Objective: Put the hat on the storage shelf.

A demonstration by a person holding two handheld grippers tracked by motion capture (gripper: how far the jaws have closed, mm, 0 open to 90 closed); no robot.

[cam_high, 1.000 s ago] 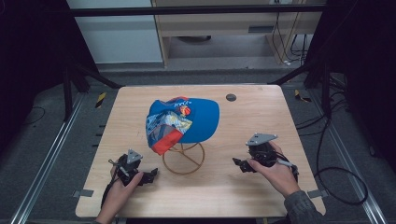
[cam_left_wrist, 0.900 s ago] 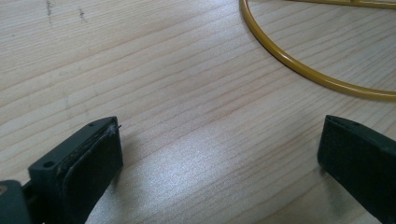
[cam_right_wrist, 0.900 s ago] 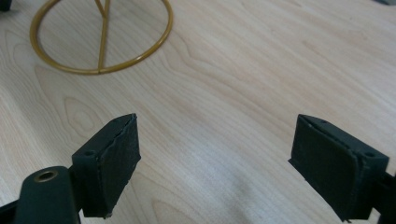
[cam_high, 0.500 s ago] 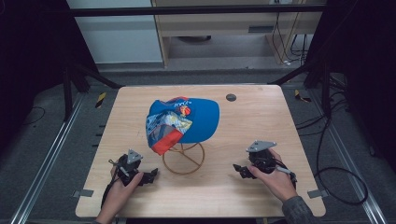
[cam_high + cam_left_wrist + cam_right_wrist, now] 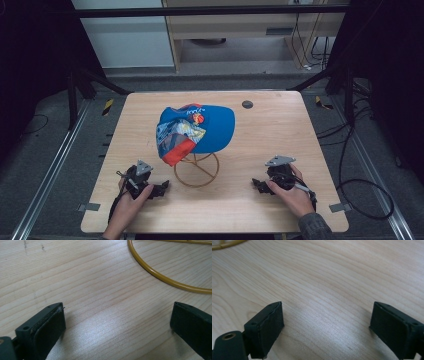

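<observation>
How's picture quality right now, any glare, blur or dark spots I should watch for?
High view: soft and slightly blurred, surroundings very dark, table evenly lit, cap clear enough. Left gripper view: pale sheen on the wood between the fingers, which look soft up close; stand ring sharp. Right gripper view: similar sheen between its fingers, grain crisp.

Left gripper (image 5: 162, 189) and right gripper (image 5: 256, 184) low, jaws wide, right's just opening.
</observation>
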